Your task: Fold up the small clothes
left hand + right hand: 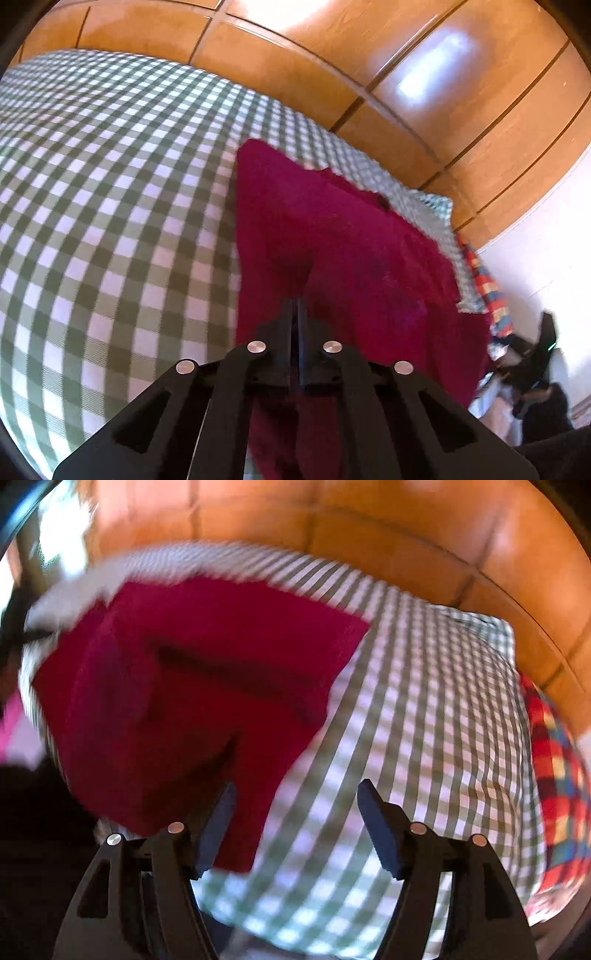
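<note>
Left wrist view: a crimson garment is lying at centre and lower right of the frame on a bed covered by a green checked sheet. Its near edge is being pinched by the left hand-held gripper, clenched on the cloth. In the blurred right wrist view, the right hand-held gripper is being held released, the garment's corner lying between its fingers. The fabric is judged light, soft and limp; edges and corners are best gripped.
</note>
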Motion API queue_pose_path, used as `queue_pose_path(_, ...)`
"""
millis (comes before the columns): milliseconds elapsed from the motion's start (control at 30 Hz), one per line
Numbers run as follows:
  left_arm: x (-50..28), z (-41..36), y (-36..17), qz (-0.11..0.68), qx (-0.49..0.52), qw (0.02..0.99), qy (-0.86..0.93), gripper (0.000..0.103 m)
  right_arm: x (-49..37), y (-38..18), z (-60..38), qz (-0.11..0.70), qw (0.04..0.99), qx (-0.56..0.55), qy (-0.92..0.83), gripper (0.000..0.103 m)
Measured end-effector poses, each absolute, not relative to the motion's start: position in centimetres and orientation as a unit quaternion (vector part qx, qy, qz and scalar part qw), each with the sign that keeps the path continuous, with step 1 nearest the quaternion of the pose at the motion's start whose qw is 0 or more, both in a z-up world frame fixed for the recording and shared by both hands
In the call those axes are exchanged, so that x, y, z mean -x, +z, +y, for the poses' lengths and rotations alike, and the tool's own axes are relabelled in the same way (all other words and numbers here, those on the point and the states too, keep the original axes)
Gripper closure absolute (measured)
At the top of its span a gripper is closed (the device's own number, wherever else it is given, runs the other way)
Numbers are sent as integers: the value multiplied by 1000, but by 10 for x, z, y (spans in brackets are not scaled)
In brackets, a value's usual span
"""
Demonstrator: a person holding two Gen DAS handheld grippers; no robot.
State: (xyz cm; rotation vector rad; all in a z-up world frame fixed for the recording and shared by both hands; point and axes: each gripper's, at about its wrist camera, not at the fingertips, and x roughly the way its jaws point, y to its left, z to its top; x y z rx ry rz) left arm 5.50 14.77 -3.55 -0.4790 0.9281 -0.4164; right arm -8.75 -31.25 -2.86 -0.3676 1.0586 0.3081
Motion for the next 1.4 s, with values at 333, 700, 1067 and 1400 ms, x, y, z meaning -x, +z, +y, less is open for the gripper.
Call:
queue_pose_path(333, -75, 119, -30, 448, 188, 841, -237, 63, 82, -48, -236, 430, 793, 363, 232, 36)
queue_pose_path(700, -66, 126, 6, 390, 204, 857, -269, 97, 39, 32, -287, 417, 876, 139, 201, 89)
queue_pose_path(1067, -153, 161, 26, 360, 250, 880, -181, 97, -108, 7, -319, 462, 876, -74, 116, 88)
queue_pose_path(1400, -190, 183, -21, 422, 271, 857, -120, 65, -97, -27, -353, 489, 854, -145, 99, 44)
